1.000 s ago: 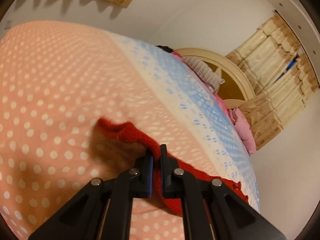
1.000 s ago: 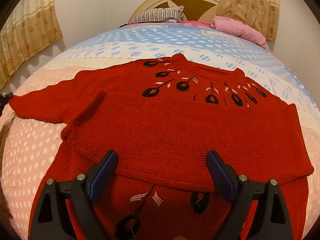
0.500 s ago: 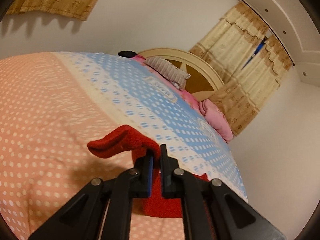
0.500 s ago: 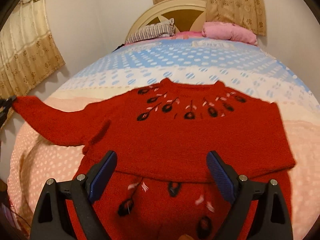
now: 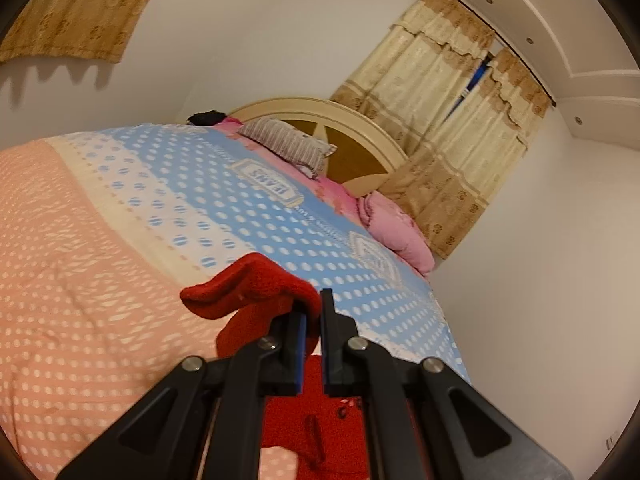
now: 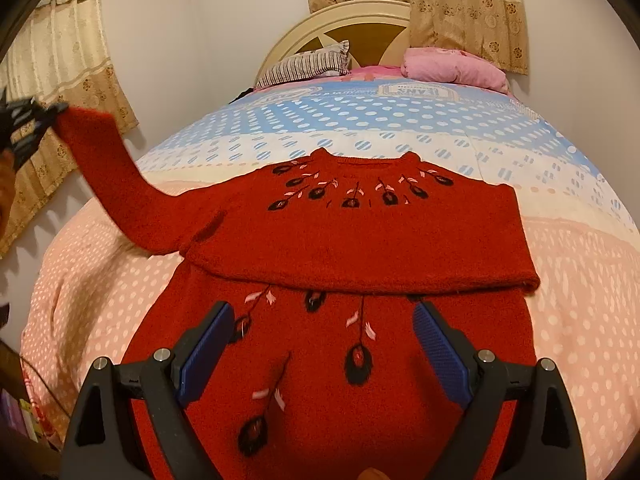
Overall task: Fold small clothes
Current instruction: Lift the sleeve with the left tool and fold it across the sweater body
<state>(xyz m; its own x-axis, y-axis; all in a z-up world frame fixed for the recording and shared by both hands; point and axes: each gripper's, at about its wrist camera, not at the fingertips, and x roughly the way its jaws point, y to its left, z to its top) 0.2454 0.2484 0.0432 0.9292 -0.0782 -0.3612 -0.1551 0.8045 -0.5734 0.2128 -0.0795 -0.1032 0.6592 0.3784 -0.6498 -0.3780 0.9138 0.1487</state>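
A red knitted sweater (image 6: 356,236) with black and pink flower stitching lies on the bed, its right sleeve folded across the chest. My left gripper (image 5: 313,314) is shut on the cuff of the left sleeve (image 5: 248,292) and holds it up off the bed. In the right wrist view the left gripper (image 6: 28,128) shows at the far left with the lifted sleeve (image 6: 108,176) stretched from it to the sweater's shoulder. My right gripper (image 6: 324,336) is open and empty, hovering above the sweater's lower body.
The bed has a pink, cream and blue dotted cover (image 6: 400,120). A striped pillow (image 6: 308,66) and a pink folded blanket (image 6: 452,68) lie at the headboard (image 6: 344,20). Curtains (image 6: 60,80) hang on the left wall and behind the headboard.
My left gripper has lifted the sleeve cuff higher off the bed. My right gripper has drawn back and up, so more of the sweater's lower body shows.
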